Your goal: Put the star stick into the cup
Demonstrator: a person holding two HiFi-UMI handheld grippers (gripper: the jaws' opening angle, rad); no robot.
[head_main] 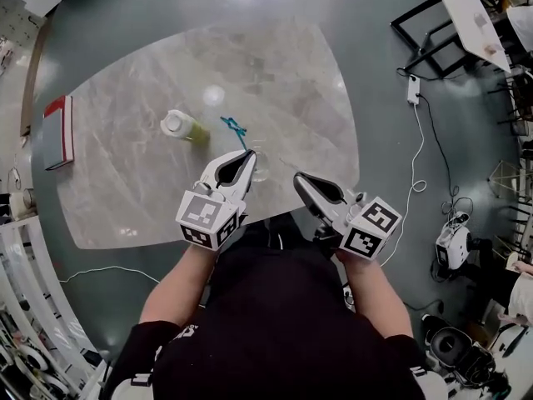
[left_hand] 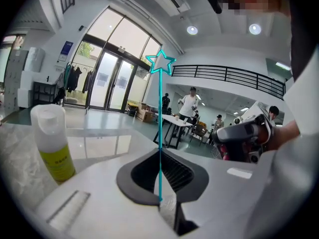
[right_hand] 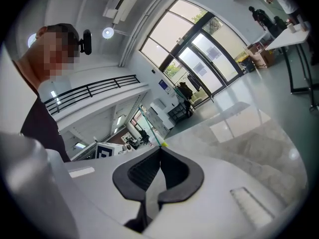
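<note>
The star stick (head_main: pixel 236 129) is a thin teal rod with an outlined star (left_hand: pixel 160 63) at its tip. My left gripper (head_main: pixel 248 157) is shut on its lower part, and in the left gripper view (left_hand: pixel 160 152) the rod rises straight up from between the closed jaws. A small clear cup (head_main: pixel 261 167) stands on the marble table (head_main: pixel 125 182) just right of the left jaws. My right gripper (head_main: pixel 300 177) hovers near the table's front edge, shut with nothing in it (right_hand: pixel 160 148). The teal rod (right_hand: pixel 149 127) shows beyond its tips.
A clear bottle with yellow liquid and a white cap (head_main: pixel 183 126) (left_hand: pixel 52 143) stands left of the stick. A red and white book (head_main: pixel 60 132) lies at the table's left edge. A white power strip (head_main: pixel 413 90) and cables lie on the floor to the right.
</note>
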